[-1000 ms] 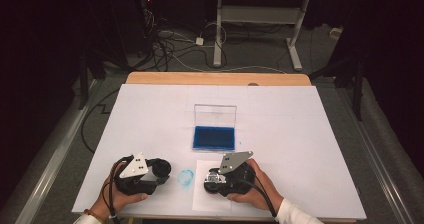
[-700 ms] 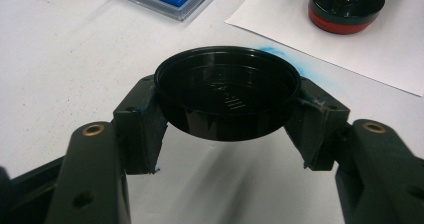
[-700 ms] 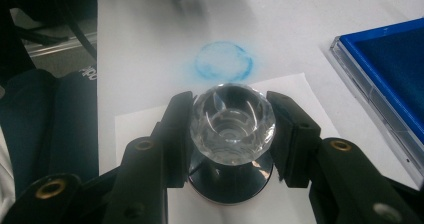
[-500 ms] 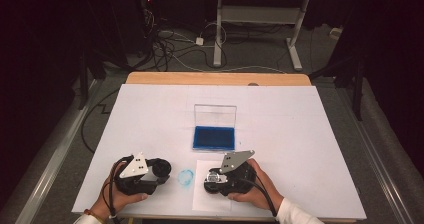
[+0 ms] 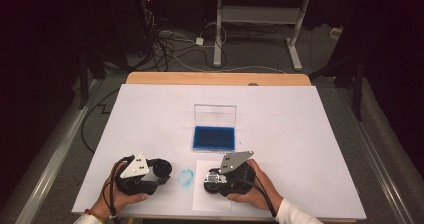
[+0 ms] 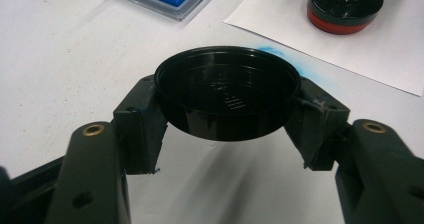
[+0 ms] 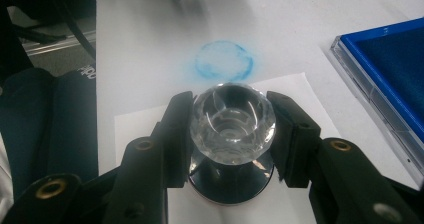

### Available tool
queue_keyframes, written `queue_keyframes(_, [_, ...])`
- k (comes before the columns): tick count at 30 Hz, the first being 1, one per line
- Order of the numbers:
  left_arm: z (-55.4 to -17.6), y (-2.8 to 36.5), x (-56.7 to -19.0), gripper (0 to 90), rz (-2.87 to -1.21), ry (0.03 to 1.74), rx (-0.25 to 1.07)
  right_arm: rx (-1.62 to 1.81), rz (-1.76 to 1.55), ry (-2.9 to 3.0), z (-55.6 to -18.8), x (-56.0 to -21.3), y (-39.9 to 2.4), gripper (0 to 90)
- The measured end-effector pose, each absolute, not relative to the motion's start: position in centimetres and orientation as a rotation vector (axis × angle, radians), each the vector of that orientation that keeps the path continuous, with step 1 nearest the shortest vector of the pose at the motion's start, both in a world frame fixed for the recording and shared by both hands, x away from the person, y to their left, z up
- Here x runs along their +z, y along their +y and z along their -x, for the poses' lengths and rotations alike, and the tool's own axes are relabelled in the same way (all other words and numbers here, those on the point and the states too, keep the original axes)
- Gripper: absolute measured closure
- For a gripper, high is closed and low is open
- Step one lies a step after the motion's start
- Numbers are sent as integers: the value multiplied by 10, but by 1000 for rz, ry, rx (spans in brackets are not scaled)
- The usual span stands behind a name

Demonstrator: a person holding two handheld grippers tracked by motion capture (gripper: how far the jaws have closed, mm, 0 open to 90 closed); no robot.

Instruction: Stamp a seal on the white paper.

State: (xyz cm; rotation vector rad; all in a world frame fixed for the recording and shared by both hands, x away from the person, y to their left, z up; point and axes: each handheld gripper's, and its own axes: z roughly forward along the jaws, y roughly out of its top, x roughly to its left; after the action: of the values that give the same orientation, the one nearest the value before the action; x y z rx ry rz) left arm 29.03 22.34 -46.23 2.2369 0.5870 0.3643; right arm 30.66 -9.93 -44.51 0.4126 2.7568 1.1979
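My left gripper (image 6: 227, 121) is shut on a round black lid (image 6: 227, 91), held just above the white table by its rim. In the high view the left gripper (image 5: 161, 173) sits near the front edge, left of a round blue ink smudge (image 5: 186, 178). My right gripper (image 7: 232, 134) is shut on the clear faceted knob (image 7: 233, 120) of a stamp. The stamp (image 6: 345, 6), with its black and red base, stands on a white paper sheet (image 5: 204, 200). The right gripper (image 5: 213, 178) lies just right of the smudge.
An open clear case with a blue ink pad (image 5: 214, 137) sits mid-table behind both grippers, its lid upright. The white table cover (image 5: 310, 134) stretches wide to both sides. Beyond the wooden far edge (image 5: 215, 78) are cables and desk legs on the floor.
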Motion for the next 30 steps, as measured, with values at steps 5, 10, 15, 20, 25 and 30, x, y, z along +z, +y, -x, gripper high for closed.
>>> queue_keyframes(5, [-290, 223, -462, 366, -2235, 582, 362, 1199, -412, 2754, -306, -445, -99, 569])
queue_keyframes(10, [-290, 224, -462, 366, -2228, 578, 354, 1201, -419, 2752, -306, -445, -99, 569])
queue_keyframes(15, [-290, 224, -462, 366, -2230, 576, 354, 1203, -420, 2753, -307, -445, -99, 570])
queue_keyframes(20, [-290, 223, -462, 366, -2230, 578, 355, 1199, -426, 2753, -306, -445, -99, 570])
queue_keyframes(25, [-290, 223, -462, 366, -2232, 578, 354, 1179, -406, 2747, -305, -445, -98, 569])
queue_keyframes(30, [-290, 222, -462, 367, -2235, 578, 354, 1168, -398, 2741, -304, -444, -97, 569])
